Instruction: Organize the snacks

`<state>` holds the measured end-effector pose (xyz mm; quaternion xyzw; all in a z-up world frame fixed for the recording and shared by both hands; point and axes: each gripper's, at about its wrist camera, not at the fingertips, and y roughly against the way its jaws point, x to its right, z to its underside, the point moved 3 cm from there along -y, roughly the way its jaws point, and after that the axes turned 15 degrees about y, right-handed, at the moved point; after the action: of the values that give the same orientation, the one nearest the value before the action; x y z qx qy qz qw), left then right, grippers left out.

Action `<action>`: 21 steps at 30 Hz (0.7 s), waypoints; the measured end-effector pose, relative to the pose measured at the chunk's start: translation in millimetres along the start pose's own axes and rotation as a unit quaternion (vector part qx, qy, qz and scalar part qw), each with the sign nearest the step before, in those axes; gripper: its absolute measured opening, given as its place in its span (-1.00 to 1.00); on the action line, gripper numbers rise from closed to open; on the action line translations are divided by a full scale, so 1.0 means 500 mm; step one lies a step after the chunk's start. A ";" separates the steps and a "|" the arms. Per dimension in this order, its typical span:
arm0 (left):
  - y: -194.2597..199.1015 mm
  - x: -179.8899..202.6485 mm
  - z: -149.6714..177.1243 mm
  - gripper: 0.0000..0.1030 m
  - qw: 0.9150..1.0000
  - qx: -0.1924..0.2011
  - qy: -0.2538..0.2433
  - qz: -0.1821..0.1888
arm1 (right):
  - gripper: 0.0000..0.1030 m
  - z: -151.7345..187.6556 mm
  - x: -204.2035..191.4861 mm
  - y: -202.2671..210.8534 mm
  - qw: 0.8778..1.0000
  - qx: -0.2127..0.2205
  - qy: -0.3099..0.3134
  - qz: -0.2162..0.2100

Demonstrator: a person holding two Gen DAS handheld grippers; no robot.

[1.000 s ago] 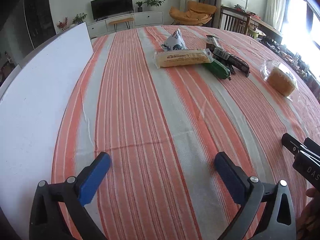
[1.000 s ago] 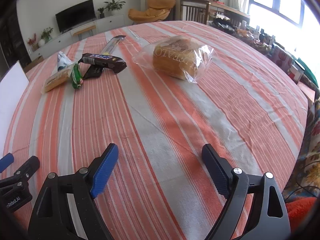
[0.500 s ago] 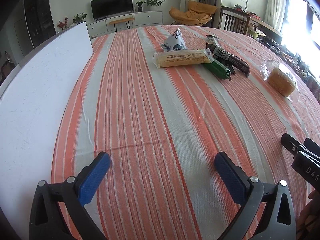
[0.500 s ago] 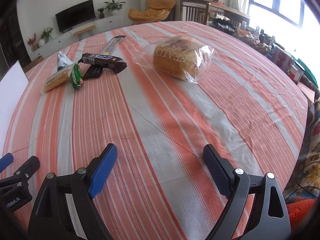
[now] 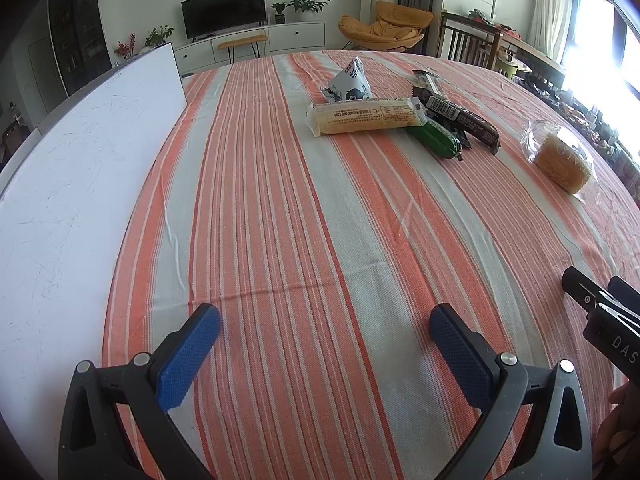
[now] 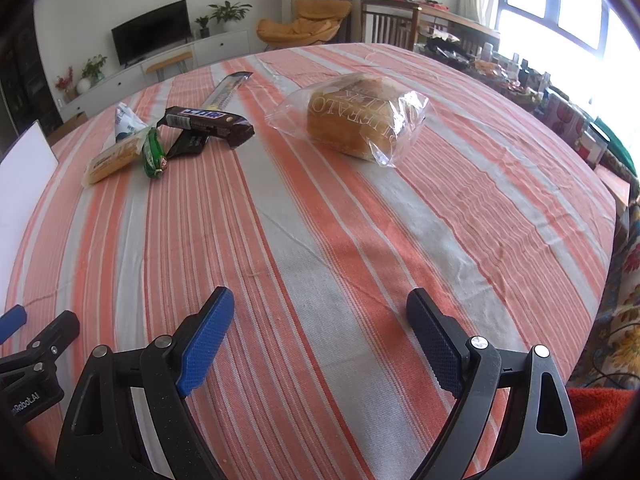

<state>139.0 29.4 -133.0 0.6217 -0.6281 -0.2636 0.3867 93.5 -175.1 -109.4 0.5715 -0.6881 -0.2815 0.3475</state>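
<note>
Stretching across both views: orange-and-grey striped tablecloth (image 5: 320, 208), living room behind with television (image 5: 223, 10) and orange chair (image 5: 384, 26).

Left wrist view: left gripper (image 5: 325, 322) hovering low over bare cloth, jaws spread wide, gripping nothing. Lying far ahead, well apart from it: long yellow biscuit pack (image 5: 365, 115), white pouch (image 5: 351, 83) standing just behind it, green packet (image 5: 434, 140) and dark chocolate bar (image 5: 460, 118) touching at its right end (another dark wrapper (image 5: 427, 80) farther back). Sitting off to the right: bagged bread (image 5: 562, 158). Leaning along the left edge: white board (image 5: 68, 184). Peeking in at right: part of the right gripper (image 5: 600, 308).

Right wrist view: right gripper (image 6: 320, 314) also gaping, empty, hanging above the cloth. Resting ahead and apart: bagged bread (image 6: 356, 118). Clustering to its left: chocolate bar (image 6: 208, 120), green packet (image 6: 153, 152), biscuit pack (image 6: 112, 160), pouch (image 6: 126, 122).
</note>
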 end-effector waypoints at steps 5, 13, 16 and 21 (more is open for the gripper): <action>0.000 0.000 0.000 1.00 1.000 0.000 0.000 0.000 | 0.82 -0.001 -0.003 0.000 1.000 0.000 0.004 -0.007; 0.000 0.000 0.000 1.00 1.000 0.000 0.000 0.000 | 0.82 0.000 -0.006 -0.001 1.000 0.000 0.006 -0.006; 0.000 -0.001 0.001 1.00 1.000 0.000 0.000 0.001 | 0.83 0.000 -0.006 -0.001 1.000 0.000 0.007 -0.006; -0.001 0.001 0.000 1.00 1.000 -0.005 -0.013 0.009 | 0.83 0.000 -0.006 -0.001 1.000 0.000 0.006 -0.006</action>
<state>139.2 28.8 -133.4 0.6102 -0.6374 -0.2714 0.3843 94.1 -172.2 -110.3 0.5773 -0.6824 -0.2799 0.3503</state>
